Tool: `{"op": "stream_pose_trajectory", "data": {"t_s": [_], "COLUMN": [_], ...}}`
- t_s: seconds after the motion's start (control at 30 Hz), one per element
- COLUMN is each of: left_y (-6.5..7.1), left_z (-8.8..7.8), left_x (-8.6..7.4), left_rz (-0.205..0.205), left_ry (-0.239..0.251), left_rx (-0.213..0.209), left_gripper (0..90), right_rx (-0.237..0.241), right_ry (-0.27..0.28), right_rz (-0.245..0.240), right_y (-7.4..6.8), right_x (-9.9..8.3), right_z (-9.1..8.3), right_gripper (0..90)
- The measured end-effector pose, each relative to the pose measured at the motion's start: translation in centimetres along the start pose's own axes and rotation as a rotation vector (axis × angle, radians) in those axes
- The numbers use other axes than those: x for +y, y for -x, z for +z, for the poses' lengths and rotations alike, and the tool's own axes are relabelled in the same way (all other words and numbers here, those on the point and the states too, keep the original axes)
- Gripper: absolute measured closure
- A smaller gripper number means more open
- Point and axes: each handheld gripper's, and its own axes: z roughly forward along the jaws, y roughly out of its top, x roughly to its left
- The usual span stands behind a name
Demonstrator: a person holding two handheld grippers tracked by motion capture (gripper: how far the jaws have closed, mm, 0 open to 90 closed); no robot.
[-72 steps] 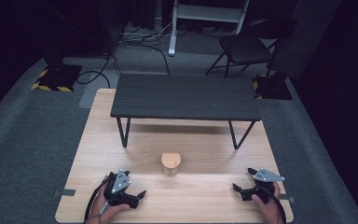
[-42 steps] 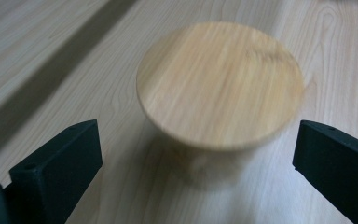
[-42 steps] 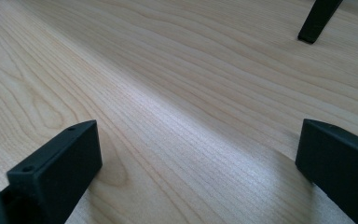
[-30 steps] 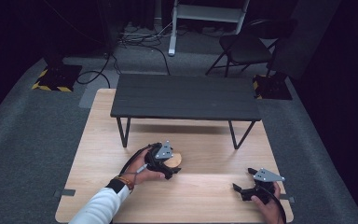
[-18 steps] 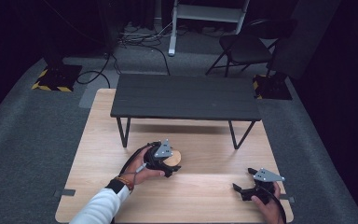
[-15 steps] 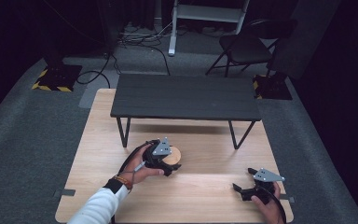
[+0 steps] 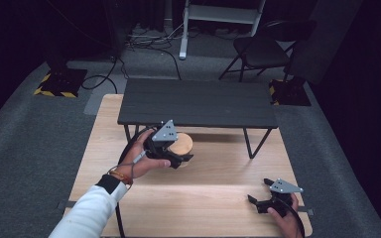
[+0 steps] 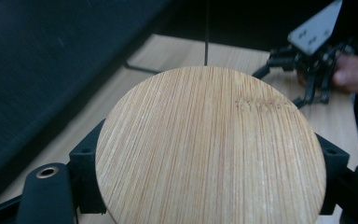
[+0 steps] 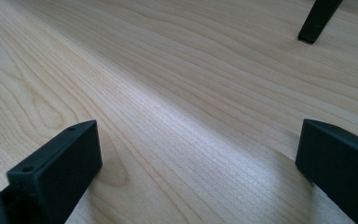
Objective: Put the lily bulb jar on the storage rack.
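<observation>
Left gripper (image 7: 176,154) is clenched around a round bamboo disc (image 7: 181,144), its black jaws pressed against opposite edges of the rim, as the left gripper view shows. The disc (image 8: 209,149) is flat and circular, pale honey in colour, with fine straight grain running across its face and a faint stamped mark near one edge. It sits just in front of the small black table (image 7: 196,103), near that table's left legs, over the light wooden counter (image 7: 213,198); whether it touches the counter or is lifted off it I cannot tell.

Right gripper (image 7: 263,194) rests at the near right corner of the counter, well apart from the disc, jaws spread wide with bare wood between them. In the right gripper view the counter (image 9: 177,93) shows a smooth surface with wavy grain, and one slim black table leg (image 9: 318,18) stands farther off.

Beyond the counter lie grey carpet (image 7: 30,139), cables, and a dark folding chair (image 7: 260,49).
</observation>
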Motion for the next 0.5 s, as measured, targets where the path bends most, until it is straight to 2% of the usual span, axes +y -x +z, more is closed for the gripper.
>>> {"op": "stream_pose_trajectory", "data": {"t_s": [0.03, 0.07, 0.1, 0.13, 0.2, 0.27, 0.37, 0.4, 0.43, 0.5], "left_y": [-0.3, -0.3, -0.7, -0.7, -1.3, -1.5, -1.8, -2.1, -2.3, -2.4], "left_z": [-0.3, -0.3, -0.7, -0.7, -1.1, -1.2, -1.3, -1.2, -1.2, -1.1], "left_x": [0.8, 0.8, 1.8, 1.8, 3.4, 3.8, 5.3, 5.8, 6.8, 7.2], "left_rz": [0.006, 0.006, 0.009, 0.009, 0.026, 0.027, 0.047, 0.048, 0.067, 0.067], "left_ry": [0.004, 0.004, 0.015, 0.015, 0.025, 0.033, 0.030, 0.033, 0.023, 0.023], "left_rx": [-0.004, -0.004, -0.017, -0.017, -0.023, -0.025, -0.005, -0.010, 0.004, 0.011], "left_gripper": [23.0, 23.0, 23.0, 23.0, 23.0, 23.0, 23.0, 23.0, 23.0, 23.0], "right_rx": [0.000, 0.000, 0.000, 0.000, 0.000, 0.000, -0.001, -0.001, -0.001, -0.001], "right_ry": [0.000, 0.000, 0.000, 0.000, 0.000, 0.000, 0.000, 0.000, 0.000, 0.000], "right_rz": [0.000, 0.000, 0.001, 0.001, 0.001, 0.001, 0.001, 0.001, 0.001, 0.001], "right_y": [0.0, 0.0, 0.0, 0.0, 0.0, 0.0, 0.0, 0.0, 0.0, 0.0], "right_x": [0.0, 0.0, 0.0, 0.0, 0.0, 0.0, 0.0, 0.0, 0.0, 0.0], "right_z": [0.0, 0.0, 0.0, 0.0, 0.0, 0.0, 0.0, 0.0, 0.0, 0.0], "right_gripper": [0.0, 0.0, 0.0, 0.0, 0.0, 0.0, 0.0, 0.0, 0.0, 0.0]}}
